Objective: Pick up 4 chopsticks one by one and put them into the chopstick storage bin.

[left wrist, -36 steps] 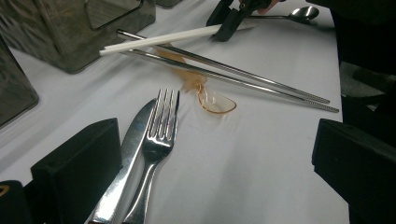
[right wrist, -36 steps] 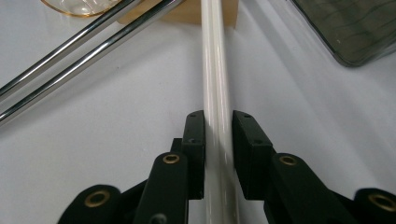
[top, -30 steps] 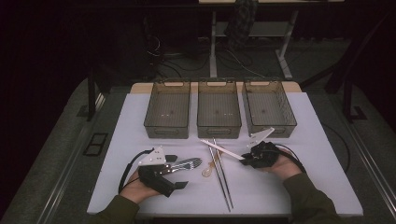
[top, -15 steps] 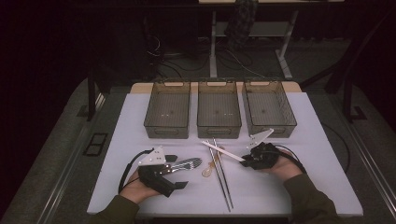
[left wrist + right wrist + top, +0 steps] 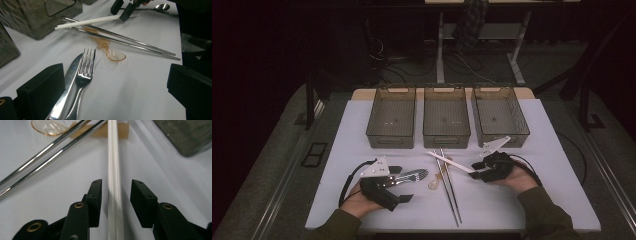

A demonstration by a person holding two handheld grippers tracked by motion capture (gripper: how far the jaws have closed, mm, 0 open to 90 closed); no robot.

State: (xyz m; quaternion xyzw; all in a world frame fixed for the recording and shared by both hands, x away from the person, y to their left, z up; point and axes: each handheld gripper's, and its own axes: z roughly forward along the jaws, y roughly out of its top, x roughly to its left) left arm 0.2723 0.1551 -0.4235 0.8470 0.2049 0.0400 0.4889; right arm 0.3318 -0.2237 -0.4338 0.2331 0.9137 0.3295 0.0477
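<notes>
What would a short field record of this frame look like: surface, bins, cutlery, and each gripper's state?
surface: white table
bins: three clear bins in a row at the far side
right gripper: open, jaws astride the white chopsticks, not yet shut
left gripper: open, over the fork and knife
other cutlery: steel chopsticks; amber plastic spoon partly beneath them

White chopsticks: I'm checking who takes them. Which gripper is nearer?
Right. The right gripper straddles the white chopsticks, jaws open; the left gripper sits apart beside the fork.
</notes>
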